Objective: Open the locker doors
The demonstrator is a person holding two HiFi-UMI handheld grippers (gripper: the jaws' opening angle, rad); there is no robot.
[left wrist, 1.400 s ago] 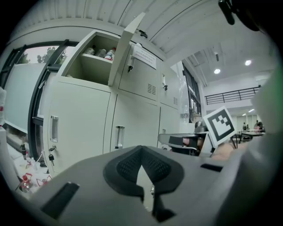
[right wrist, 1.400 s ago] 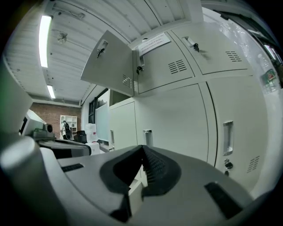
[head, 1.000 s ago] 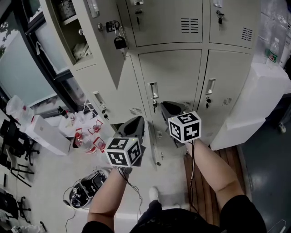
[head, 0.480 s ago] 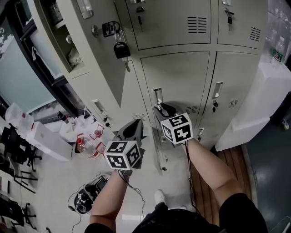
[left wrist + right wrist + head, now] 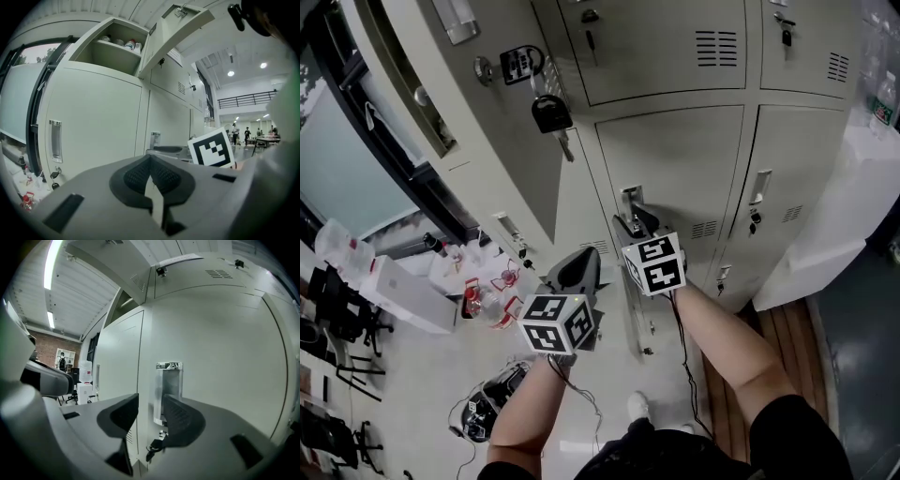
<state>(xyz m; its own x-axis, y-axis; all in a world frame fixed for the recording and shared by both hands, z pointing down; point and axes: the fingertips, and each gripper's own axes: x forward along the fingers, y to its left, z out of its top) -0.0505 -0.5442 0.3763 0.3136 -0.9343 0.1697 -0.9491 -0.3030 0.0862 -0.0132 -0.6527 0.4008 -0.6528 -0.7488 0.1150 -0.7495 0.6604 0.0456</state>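
Beige lockers fill the head view. The middle lower door (image 5: 684,178) is closed, with a metal handle (image 5: 628,199) at its left edge. My right gripper (image 5: 636,223) hovers just in front of that handle; its jaws have just been opening and stand open. In the right gripper view the handle (image 5: 168,385) shows through the gap of the right gripper (image 5: 151,404), a key (image 5: 154,446) hanging below it, and neither pad touches them. My left gripper (image 5: 578,267) sits lower left, shut and empty. In the left gripper view the left gripper (image 5: 151,180) faces the left lower door (image 5: 93,126).
An upper locker door (image 5: 487,131) swings open at the left, a black padlock (image 5: 550,112) hanging from its latch. The right lower door's handle (image 5: 759,187) carries keys. A white cabinet (image 5: 834,216) stands right. Bottles (image 5: 483,295), a white box (image 5: 403,291) and cables (image 5: 483,412) lie on the floor.
Both grippers have moved closer to the lockers. The right gripper's jaws have opened, and it now sits just below the middle lower door's handle.
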